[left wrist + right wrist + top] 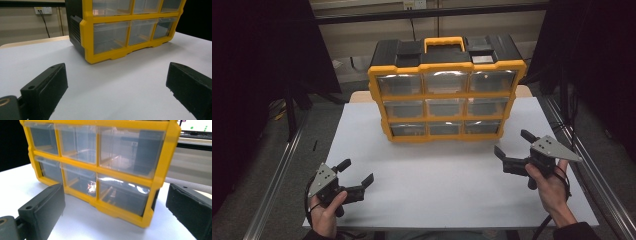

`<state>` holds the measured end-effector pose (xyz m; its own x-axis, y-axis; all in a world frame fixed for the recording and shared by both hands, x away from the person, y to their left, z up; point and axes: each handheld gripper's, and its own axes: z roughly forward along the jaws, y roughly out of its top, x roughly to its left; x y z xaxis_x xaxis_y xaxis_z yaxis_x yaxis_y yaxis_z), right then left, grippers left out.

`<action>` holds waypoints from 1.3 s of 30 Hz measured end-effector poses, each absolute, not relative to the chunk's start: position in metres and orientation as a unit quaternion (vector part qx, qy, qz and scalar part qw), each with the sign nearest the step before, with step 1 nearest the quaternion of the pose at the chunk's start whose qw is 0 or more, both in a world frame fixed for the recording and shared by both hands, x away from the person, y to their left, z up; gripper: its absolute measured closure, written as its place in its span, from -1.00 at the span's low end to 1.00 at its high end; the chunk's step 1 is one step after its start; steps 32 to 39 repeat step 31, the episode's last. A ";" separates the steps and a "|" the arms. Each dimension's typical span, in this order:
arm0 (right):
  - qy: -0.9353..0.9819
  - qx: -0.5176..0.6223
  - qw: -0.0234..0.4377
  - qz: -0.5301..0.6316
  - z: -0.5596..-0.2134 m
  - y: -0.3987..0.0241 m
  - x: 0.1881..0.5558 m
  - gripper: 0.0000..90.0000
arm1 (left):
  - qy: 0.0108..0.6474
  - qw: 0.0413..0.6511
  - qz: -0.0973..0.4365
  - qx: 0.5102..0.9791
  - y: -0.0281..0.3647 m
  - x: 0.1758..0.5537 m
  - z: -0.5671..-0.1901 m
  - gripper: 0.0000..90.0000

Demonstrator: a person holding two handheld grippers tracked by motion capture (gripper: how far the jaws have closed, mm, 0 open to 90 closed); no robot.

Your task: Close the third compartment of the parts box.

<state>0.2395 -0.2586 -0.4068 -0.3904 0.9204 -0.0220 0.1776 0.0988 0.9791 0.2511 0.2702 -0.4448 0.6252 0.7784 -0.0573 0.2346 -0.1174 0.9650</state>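
Note:
A yellow and black drawer organizer (446,89) stands upright at the back middle of the white table (442,190), with a grid of clear drawers facing me, all shut. My left gripper (357,171) is held open at the front left, well short of the organizer (125,32), nothing between its jaws. My right gripper (513,144) is open at the right, just off the organizer's lower right corner (147,220). The clear drawers (122,197) look close in the right gripper view, and nothing sits between those jaws.
Metal rails (277,175) run along both sides of the table. A wall socket with cables (43,10) sits on the back wall. Bare white tabletop lies between the two grippers in front of the organizer.

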 end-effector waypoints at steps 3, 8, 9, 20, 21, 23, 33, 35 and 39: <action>0.648 0.426 0.356 0.522 -0.413 -0.263 0.232 -0.97 | 0.356 0.562 0.243 0.706 0.270 0.251 -0.445 -0.92; 0.648 0.429 0.350 0.522 -0.420 -0.268 0.220 -0.97 | 0.358 0.567 0.244 0.700 0.269 0.250 -0.445 -0.92; 0.648 0.428 0.352 0.522 -0.421 -0.269 0.218 -0.97 | 0.358 0.568 0.244 0.700 0.269 0.250 -0.445 -0.92; 0.662 0.420 0.339 0.519 -0.431 -0.269 0.199 -0.98 | 0.351 0.579 0.246 0.694 0.270 0.243 -0.444 -0.93; 0.664 0.420 0.339 0.518 -0.431 -0.269 0.198 -0.98 | 0.349 0.578 0.246 0.695 0.270 0.244 -0.444 -0.93; 0.665 0.418 0.336 0.519 -0.432 -0.269 0.196 -0.98 | 0.350 0.577 0.246 0.696 0.270 0.243 -0.444 -0.93; 0.670 0.415 0.333 0.518 -0.433 -0.268 0.197 -0.98 | 0.349 0.573 0.248 0.699 0.270 0.244 -0.444 -0.93; 0.670 0.415 0.333 0.518 -0.433 -0.268 0.197 -0.98 | 0.349 0.573 0.248 0.699 0.270 0.244 -0.444 -0.93; 0.670 0.415 0.333 0.518 -0.433 -0.268 0.197 -0.98 | 0.349 0.573 0.248 0.699 0.270 0.244 -0.444 -0.93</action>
